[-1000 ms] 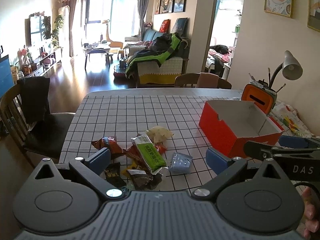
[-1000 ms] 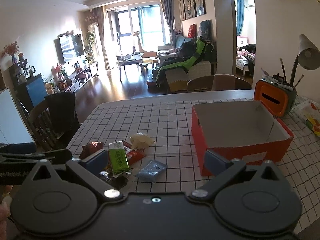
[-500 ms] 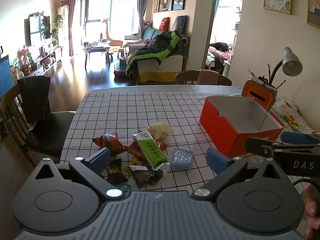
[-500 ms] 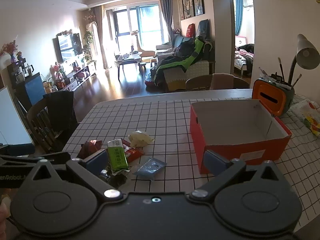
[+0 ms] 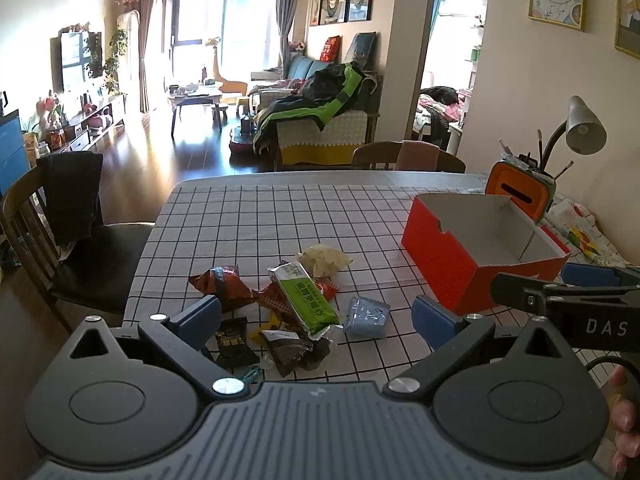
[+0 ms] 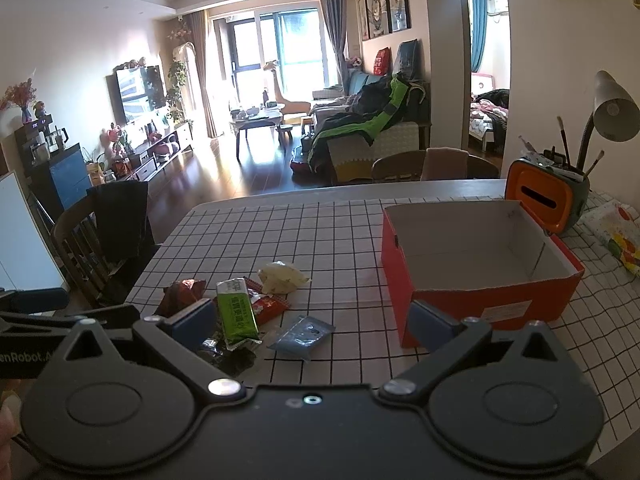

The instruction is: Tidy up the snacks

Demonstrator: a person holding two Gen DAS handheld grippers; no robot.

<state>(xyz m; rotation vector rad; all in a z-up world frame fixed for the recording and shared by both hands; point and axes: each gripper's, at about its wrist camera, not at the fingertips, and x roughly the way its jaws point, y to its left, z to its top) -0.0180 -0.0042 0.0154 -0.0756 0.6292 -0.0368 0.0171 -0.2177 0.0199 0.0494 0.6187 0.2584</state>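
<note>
A pile of snacks lies on the checked tablecloth [image 5: 280,216]: a green bar [image 5: 306,294] [image 6: 235,312], a brown-red packet [image 5: 218,282] [image 6: 182,294], a pale packet [image 5: 323,259] [image 6: 280,277], a blue sachet [image 5: 366,316] [image 6: 304,333] and dark wrappers [image 5: 292,350]. An open, empty red box [image 5: 452,264] [image 6: 472,304] stands to the right. My left gripper [image 5: 316,322] is open above the near side of the pile. My right gripper [image 6: 310,322] is open, above the sachet, between pile and box.
An orange pen holder [image 6: 542,200] and a grey desk lamp [image 6: 612,108] stand behind the box at the wall. A printed cloth [image 6: 616,232] lies at the far right. Wooden chairs stand at the left [image 5: 52,236] and far side [image 5: 408,156].
Both grippers have drawn back and risen slightly, so the snacks and the box sit a little farther off. Nothing on the table has moved.
</note>
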